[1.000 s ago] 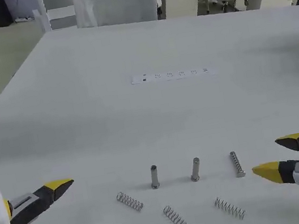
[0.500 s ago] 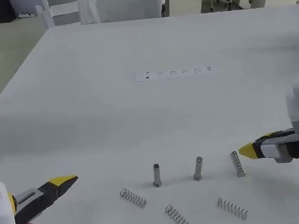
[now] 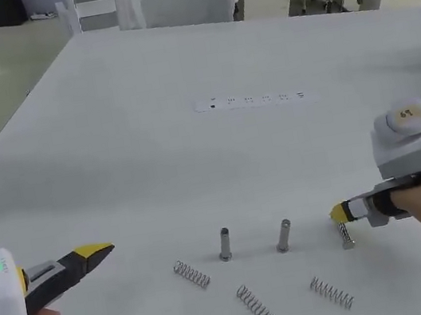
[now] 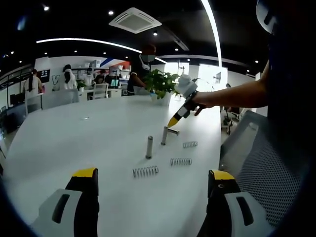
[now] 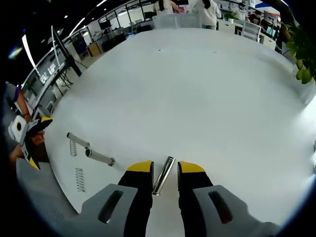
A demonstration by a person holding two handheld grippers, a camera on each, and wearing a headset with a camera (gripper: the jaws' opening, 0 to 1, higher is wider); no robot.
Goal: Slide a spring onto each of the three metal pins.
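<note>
The right gripper (image 5: pixel 166 167) has its jaws drawn in close on either side of the right pin (image 3: pixel 346 237). A sliver of worktop (image 3: pixel 196 168) shows between the metal and the yellow tips, so it straddles the pin and is not, as far as I can see, clamped on it. The pin looks tipped rather than upright, though I cannot be sure. The left gripper (image 4: pixel 153 174) hangs by the near edge with its jaws spread wide and nothing in them.

Beside the right pin, the middle pin (image 3: pixel 283 236) and the left pin (image 3: pixel 225 245) stand in a row, all three bare. Nearer the person lie the right spring (image 3: pixel 331 292), the middle spring (image 3: pixel 254 305) and the left spring (image 3: pixel 191 275), flat on the worktop and apart from one another and from the pins.

The step in hand looks like taking hold of the right pin. To do it well, close squarely on the shank near one end — a round shank rolls or squirts out of a skewed pinch. That leaves the other end free for a spring. The left gripper would best take the right spring by one end, with its bore open and in line with the pin.

No brand or label can be read. A pale strip (image 3: pixel 250 101) set in the worktop carries a row of small dark marks, too small to make out.
</note>
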